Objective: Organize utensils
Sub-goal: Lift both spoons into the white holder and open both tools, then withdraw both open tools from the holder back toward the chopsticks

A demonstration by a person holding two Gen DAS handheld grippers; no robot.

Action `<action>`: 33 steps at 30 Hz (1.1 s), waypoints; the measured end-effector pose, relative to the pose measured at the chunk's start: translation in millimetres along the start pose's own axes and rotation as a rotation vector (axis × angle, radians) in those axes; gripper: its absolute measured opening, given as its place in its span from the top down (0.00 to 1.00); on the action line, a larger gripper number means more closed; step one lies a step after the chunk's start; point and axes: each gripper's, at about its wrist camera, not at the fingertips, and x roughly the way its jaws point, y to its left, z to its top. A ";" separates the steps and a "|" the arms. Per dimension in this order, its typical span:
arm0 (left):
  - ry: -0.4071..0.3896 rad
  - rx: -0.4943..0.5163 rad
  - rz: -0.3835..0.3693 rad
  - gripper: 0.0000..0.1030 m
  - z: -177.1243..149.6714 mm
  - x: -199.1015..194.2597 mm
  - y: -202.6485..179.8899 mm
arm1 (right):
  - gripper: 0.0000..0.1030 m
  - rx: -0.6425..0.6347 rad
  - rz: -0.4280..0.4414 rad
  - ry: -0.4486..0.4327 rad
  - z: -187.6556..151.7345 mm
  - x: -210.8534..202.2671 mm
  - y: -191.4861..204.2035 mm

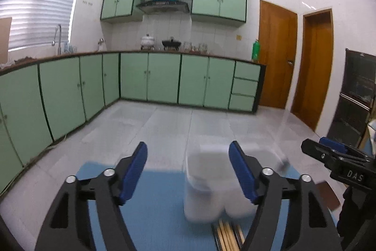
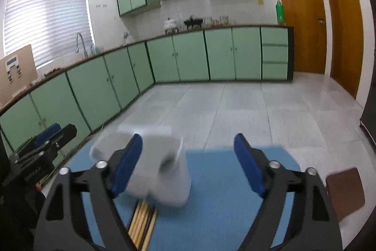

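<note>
A white utensil holder (image 1: pixel 206 185), blurred, stands on the blue mat (image 1: pixel 152 204). A bundle of wooden and dark chopsticks (image 1: pixel 229 234) lies on the mat just in front of it. My left gripper (image 1: pixel 188 149) is open above the mat; the holder shows partly behind its right finger and the pads are off it. In the right wrist view the holder (image 2: pixel 162 168) sits behind the left finger of my right gripper (image 2: pixel 188 140), which is open and holds nothing. The chopsticks (image 2: pixel 143 220) lie below that finger. Each gripper shows at the edge of the other's view.
A brown board (image 2: pixel 345 189) lies at the mat's right corner. Beyond the mat (image 2: pixel 223 192) is grey tiled floor, then green base cabinets (image 1: pixel 162 77) with a counter, a sink tap (image 1: pixel 57 37) at the left, and two wooden doors (image 1: pixel 277 55) at the right.
</note>
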 end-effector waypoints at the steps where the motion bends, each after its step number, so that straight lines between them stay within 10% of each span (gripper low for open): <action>1: 0.029 0.004 0.011 0.23 -8.3 -9.0 -0.1 | 0.21 -0.003 0.005 0.031 -13.5 -9.7 2.4; 17: 0.426 0.052 0.091 0.19 -144.3 -75.9 -3.0 | 0.17 0.018 0.022 0.336 -163.7 -80.6 48.0; 33: 0.513 0.024 0.110 0.19 -167.9 -89.1 6.9 | 0.18 -0.129 -0.025 0.436 -194.3 -80.4 73.5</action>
